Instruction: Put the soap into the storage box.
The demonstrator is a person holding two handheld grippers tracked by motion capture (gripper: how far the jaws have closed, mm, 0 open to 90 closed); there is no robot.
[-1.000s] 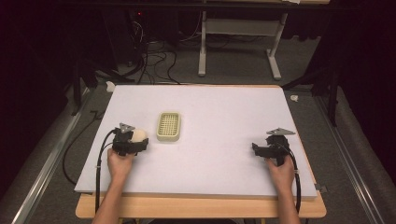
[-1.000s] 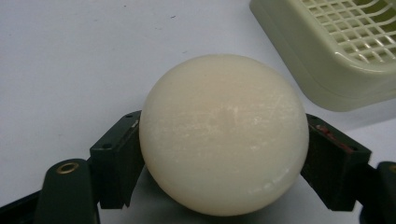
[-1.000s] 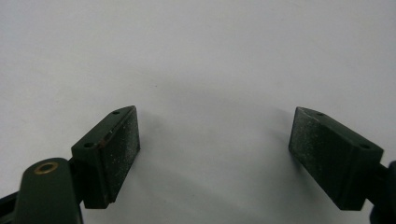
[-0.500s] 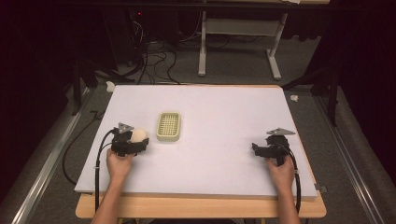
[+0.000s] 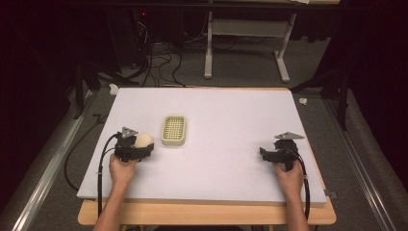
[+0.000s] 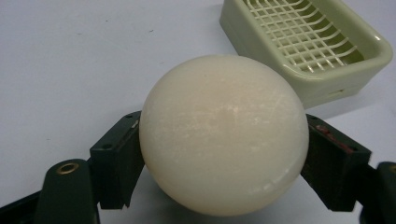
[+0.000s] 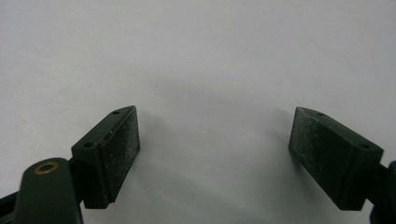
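Left tool [image 6: 224, 158] is clenched across the ball [image 6: 223, 134] at its widest girth, dish [image 6: 306, 44] just ahead. Ball looks smooth, rigid, likely slippery. Right tool [image 7: 215, 154] is released, idle on counter [image 5: 231, 110].

Cream ball [image 6: 224, 135] — smooth, round — beside green tray [image 6: 308, 44].

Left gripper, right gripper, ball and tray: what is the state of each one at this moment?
Left gripper: shut on the white ball, beside the tray.
Right gripper: open, holding nothing.
White ball: gripped between both jaws.
Green tray: upright on the table, empty.
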